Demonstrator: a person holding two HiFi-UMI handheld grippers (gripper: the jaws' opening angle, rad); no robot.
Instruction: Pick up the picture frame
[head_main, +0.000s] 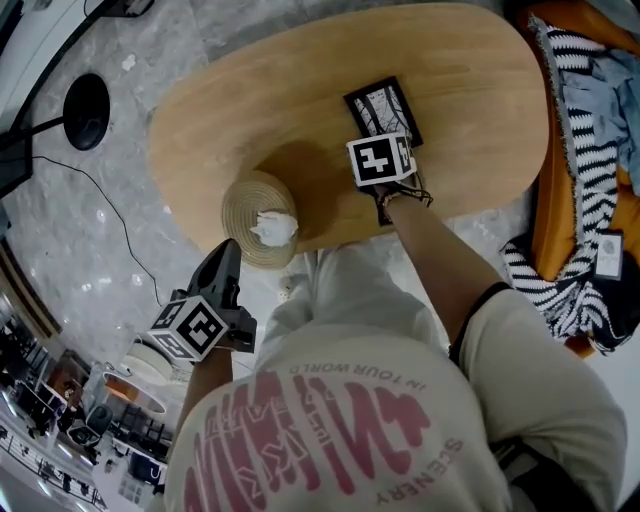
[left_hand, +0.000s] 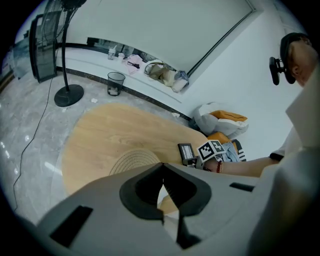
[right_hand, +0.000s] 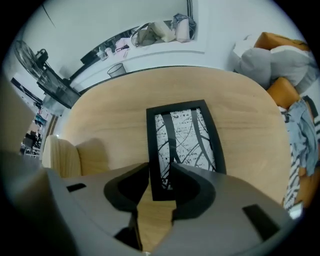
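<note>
1. The right gripper points straight down at the oval wooden table. Its jaws stand apart and press on nothing.
2. The picture frame lies flat on the table directly under this gripper. Its near short end shows in the gap between the jaw tips, and the rest stretches away beyond them.
3. The frame has a black rim around a white print crossed by dark branching lines.
4. The left gripper is clenched, its jaw tips meeting with nothing between them. It tilts downward off the table's near edge, over the floor, well apart from the frame.
5. A round ribbed holder sits on the table just ahead of the left gripper's tips, near the table edge. From the right gripper it is near, on the left side.
6. A white crumpled wad rests in the holder.
7. A black-and-white striped cloth lies off the table, well to the right of the right gripper.
8. From the left gripper, the frame shows beyond the holder, beside the right gripper.
</note>
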